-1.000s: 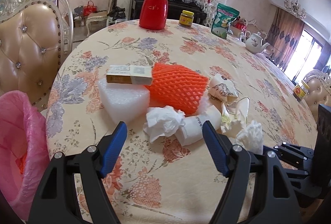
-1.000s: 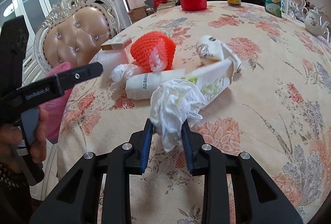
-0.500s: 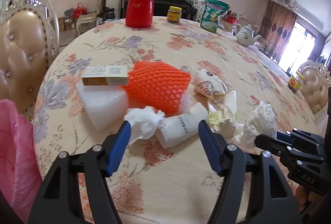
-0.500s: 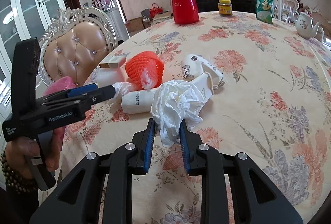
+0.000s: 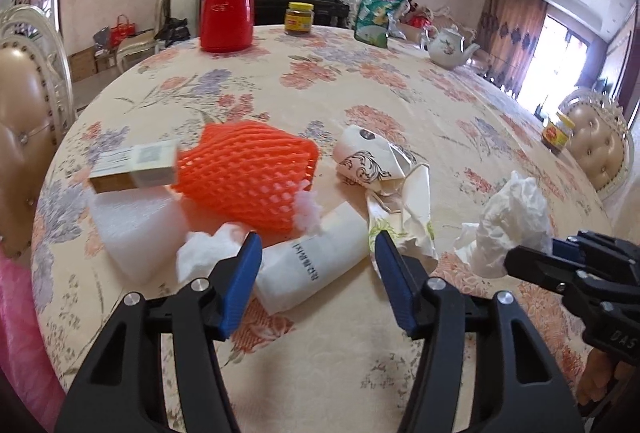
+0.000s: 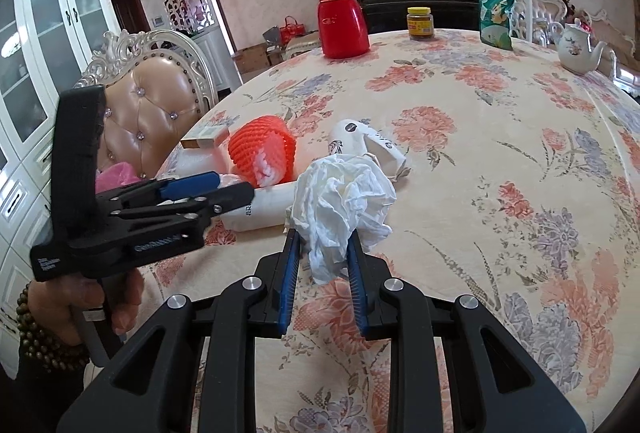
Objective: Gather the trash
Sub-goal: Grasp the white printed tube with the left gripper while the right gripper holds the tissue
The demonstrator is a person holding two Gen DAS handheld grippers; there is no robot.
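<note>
White crumpled tissue (image 6: 344, 201) sits pinched between the blue pads of the right gripper (image 6: 323, 249), held clear above the floral tablecloth (image 6: 500, 161). Left gripper (image 5: 316, 261) stands partly apart, its jaws having just been closing, with a white paper roll (image 5: 316, 265) lying between the fingers; contact with the pads cannot be confirmed. Beside the roll: a second tissue wad (image 5: 204, 257), an orange foam net (image 5: 248, 173), a white foam block (image 5: 136, 229), a small carton (image 5: 134, 169) and a crushed paper cup (image 5: 368, 161). Pink bag (image 5: 20, 333) hangs at the table's left edge. Red flask (image 5: 227, 7) and teapot (image 5: 450, 47) stand well apart, at the far side
</note>
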